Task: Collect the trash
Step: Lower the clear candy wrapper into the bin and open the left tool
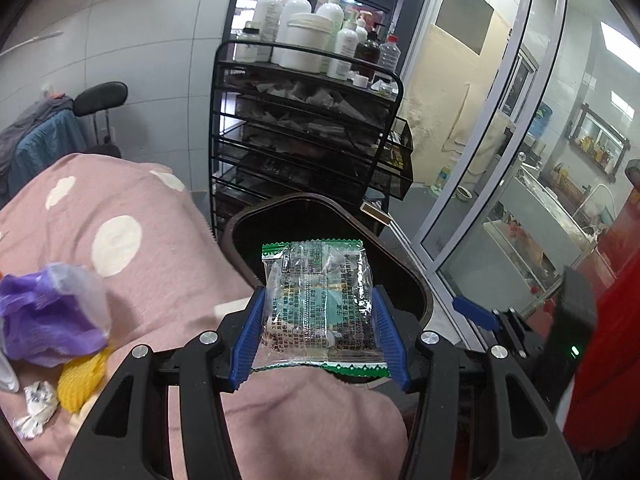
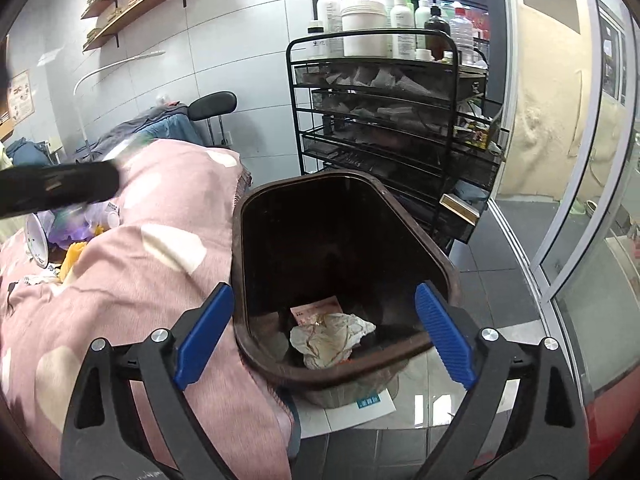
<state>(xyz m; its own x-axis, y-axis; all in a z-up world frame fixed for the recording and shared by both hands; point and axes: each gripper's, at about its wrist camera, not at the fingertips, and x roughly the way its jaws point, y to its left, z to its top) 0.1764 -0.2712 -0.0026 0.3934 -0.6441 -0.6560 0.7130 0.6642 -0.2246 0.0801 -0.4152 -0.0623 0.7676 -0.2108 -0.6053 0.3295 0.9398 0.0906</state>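
While the left gripper (image 1: 320, 332) is pinching a clear, green-edged snack wrapper (image 1: 318, 304) between its blue pads, the wrapper is hanging over the near rim of the brown trash bin (image 1: 404, 276). That bin is standing on the floor, pressed against the right edge of the pink dotted blanket (image 1: 132, 216) and just near of the black wire cart (image 1: 304, 128), which is carrying white bottles on top. Floor is lying open to the right, toward the glass door (image 1: 500, 128). The right gripper (image 2: 324, 336) is hovering spread wide and holding nothing, framing the bin's mouth (image 2: 340, 224); inside, crumpled paper (image 2: 328, 336) and a pink slip (image 2: 316, 308) are lying at the bottom. Purple plastic (image 1: 48, 316) and yellow scraps (image 1: 80, 380) are sitting on the blanket, far left.
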